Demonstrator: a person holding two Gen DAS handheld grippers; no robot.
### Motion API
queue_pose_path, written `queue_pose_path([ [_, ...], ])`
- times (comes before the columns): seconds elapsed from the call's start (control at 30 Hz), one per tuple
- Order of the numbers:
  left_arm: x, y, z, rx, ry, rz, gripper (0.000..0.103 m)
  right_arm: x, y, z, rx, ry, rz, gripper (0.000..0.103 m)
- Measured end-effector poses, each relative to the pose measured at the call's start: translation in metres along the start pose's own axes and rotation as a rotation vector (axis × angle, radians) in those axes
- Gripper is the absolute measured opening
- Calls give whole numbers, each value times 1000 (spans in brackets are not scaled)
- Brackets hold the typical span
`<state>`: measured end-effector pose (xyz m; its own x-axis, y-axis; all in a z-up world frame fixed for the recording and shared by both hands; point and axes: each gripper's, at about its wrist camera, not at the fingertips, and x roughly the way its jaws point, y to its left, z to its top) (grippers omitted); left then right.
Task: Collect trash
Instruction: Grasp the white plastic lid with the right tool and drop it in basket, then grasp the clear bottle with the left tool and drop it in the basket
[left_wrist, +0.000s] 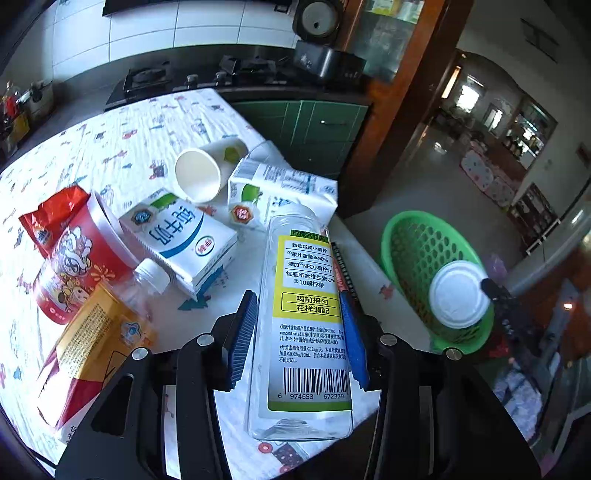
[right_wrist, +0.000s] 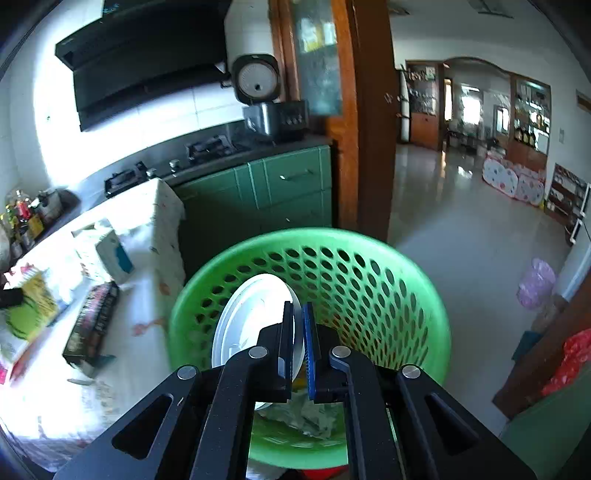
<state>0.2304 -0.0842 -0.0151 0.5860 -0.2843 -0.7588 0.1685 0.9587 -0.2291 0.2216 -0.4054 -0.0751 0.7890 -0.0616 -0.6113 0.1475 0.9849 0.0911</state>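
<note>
A clear plastic bottle (left_wrist: 303, 295) with a yellow and green label lies lengthwise between the blue pads of my left gripper (left_wrist: 298, 295), which is shut on it just above the table. To the right, off the table's edge, stands a green perforated basket (left_wrist: 406, 240). My right gripper (right_wrist: 298, 306) is shut on the rim of a round white lid (right_wrist: 255, 306) and holds it inside the mouth of the basket (right_wrist: 369, 266). The left wrist view shows the same lid (left_wrist: 458, 295) over the basket. Crumpled trash (right_wrist: 306, 413) lies at the basket's bottom.
On the patterned tablecloth (left_wrist: 129, 147) lie two milk cartons (left_wrist: 181, 240), a tipped paper cup (left_wrist: 199, 173), a red printed cup (left_wrist: 74, 266), a yellow packet (left_wrist: 92, 343), a small white-capped bottle (left_wrist: 147, 277) and a black box (right_wrist: 92, 325). A stove counter and green cabinets (right_wrist: 280, 184) stand behind.
</note>
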Motion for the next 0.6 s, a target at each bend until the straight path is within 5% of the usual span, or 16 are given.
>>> queue_pose_path([
  [0.4, -5, -50, 19, 79, -23, -137, 44, 58, -26, -23, 25, 134, -59, 7],
  [0.6, 15, -92, 29, 151, 11, -206, 44, 49, -35, -23, 32, 116, -55, 20],
])
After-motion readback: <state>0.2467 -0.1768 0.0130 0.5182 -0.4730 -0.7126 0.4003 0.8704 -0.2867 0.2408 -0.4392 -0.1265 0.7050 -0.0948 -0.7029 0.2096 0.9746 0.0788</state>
